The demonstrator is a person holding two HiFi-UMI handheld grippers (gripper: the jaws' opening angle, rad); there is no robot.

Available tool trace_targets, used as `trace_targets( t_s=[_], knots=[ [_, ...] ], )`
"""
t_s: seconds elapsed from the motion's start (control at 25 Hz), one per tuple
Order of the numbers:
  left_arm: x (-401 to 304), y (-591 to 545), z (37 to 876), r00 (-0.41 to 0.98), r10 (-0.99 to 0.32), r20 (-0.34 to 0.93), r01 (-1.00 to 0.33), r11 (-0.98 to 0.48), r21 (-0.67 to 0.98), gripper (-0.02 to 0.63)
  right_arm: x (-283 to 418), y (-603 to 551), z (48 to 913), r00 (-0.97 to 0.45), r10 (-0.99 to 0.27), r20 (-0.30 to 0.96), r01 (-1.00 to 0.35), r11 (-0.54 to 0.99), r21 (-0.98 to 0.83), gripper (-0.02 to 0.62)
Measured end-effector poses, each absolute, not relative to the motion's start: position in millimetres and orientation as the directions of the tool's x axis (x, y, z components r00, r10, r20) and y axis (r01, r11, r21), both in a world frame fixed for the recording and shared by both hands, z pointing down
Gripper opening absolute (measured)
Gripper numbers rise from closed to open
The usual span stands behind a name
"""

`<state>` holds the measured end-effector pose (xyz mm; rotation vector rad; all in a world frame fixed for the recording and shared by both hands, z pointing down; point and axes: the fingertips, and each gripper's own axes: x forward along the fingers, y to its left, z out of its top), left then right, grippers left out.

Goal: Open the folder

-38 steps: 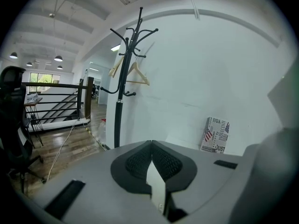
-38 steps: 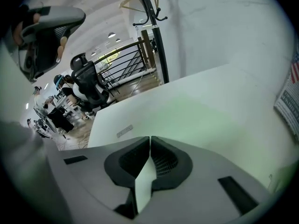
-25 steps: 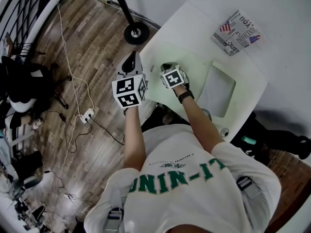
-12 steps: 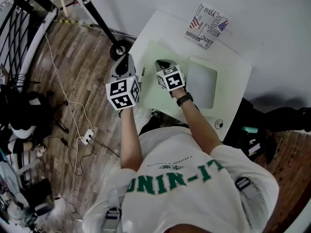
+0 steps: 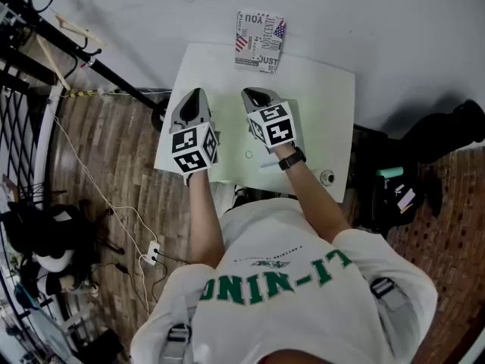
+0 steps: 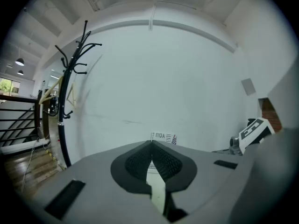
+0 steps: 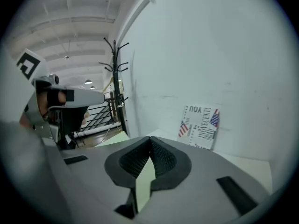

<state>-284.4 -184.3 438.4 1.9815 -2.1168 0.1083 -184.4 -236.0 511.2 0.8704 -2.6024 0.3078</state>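
Note:
A pale green folder (image 5: 233,165) lies flat on the white table (image 5: 333,89), mostly hidden beneath my hands. Both grippers hover above it, side by side, pointing toward the wall. The left gripper (image 5: 194,97) (image 6: 151,143) is shut, its ribbed pads meeting at the tips with nothing between them. Just as empty, the right gripper (image 5: 256,94) (image 7: 150,139) is shut, pads touching. Neither one touches the folder. In the right gripper view the left gripper's marker cube (image 7: 29,65) shows at the far left.
A printed flag card (image 5: 260,30) (image 6: 163,137) (image 7: 200,121) leans on the white wall at the table's back edge. A small round object (image 5: 327,177) sits near the front right corner. A black coat stand (image 6: 70,78) (image 7: 114,73) stands left of the table; cables lie on the wood floor.
Both grippers have lifted off the folder's near edge and swung up to point at the wall. The head view has turned, so the table now sits square ahead.

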Motion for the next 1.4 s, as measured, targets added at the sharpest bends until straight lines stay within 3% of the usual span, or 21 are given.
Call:
trace_targets(
  t_s=[0.4,0.8,1.4],
  knots=[
    [-177,-231,412,0.114,-0.975,0.191,-0.992,-0.1,0.079,0.014,-60,-271,446,-0.641,-0.713,0.284,-0.756,0.651,-0.073,0.016],
    [-118,-252,395,0.202,-0.966,0.162,-0.979,-0.198,0.044,0.014,20,-285,411,-0.543,-0.811,0.218,-0.835,0.548,-0.042,0.015],
    [-97,-272,388,0.215,-0.965,0.148,-0.977,-0.214,0.022,0.014,58,-303,385,-0.515,-0.843,0.155,-0.855,0.519,-0.02,0.015]
  ],
)
